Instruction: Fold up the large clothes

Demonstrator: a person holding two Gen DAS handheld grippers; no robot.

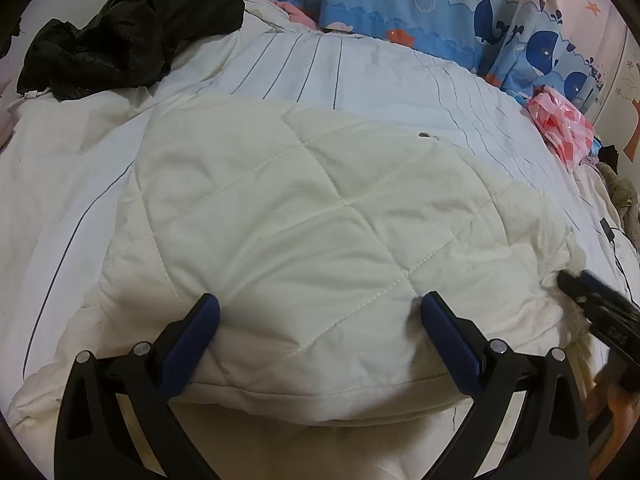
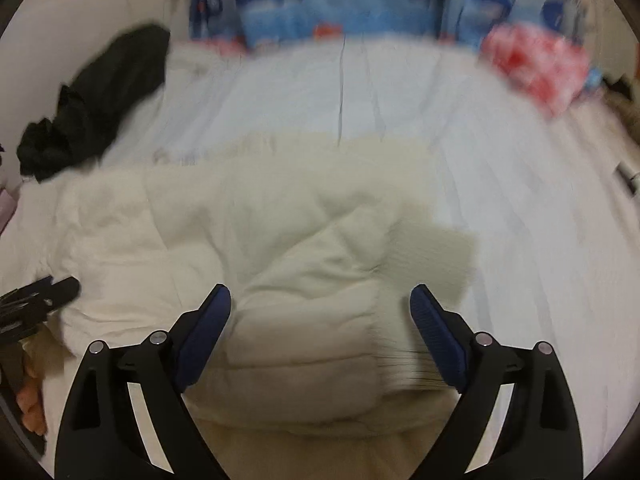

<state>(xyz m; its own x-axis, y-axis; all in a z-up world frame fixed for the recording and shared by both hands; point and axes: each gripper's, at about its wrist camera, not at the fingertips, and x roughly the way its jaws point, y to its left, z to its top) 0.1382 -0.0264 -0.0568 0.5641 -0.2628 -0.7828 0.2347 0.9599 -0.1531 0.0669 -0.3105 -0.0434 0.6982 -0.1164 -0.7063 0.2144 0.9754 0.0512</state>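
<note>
Left wrist view: left tongs (image 1: 320, 312) spread wide, nothing gripped, pads hovering over near edge of cream quilted jacket (image 1: 312, 216). Jacket lies on bed (image 1: 380, 68) w/ striped white sheet, roughly centre, near the front edge. Looks folded into a compact padded block, top surface fairly flat, diamond stitching showing. Right tongs (image 1: 592, 304) visible at right edge of jacket, blurred.

Right wrist view: blurry. Right tongs (image 2: 320, 312) also wide apart, not pinching anything; a rounded quilted bulge, prob. a sleeve or hood, sits between the fingers but pads not pressing it. Left tongs (image 2: 40, 300) seen at far left beside the jacket, person's fingers (image 2: 32, 404) below.

Progress, judged: main folds seem done or nearly; both tongs free, so likely a release after laying a flap over. Left: maybe tidy right side, where fabric bunches, & flatten. Black garment (image 1: 132, 28) crumpled at far left corner of bed, unfolded, possibly next.

Count: 1 cream jacket, 1 black garment, 1 pink-red patterned plastic bag (image 1: 560, 128) at right, whale-print curtain (image 1: 400, 0) behind bed, 2 tongs.
</note>
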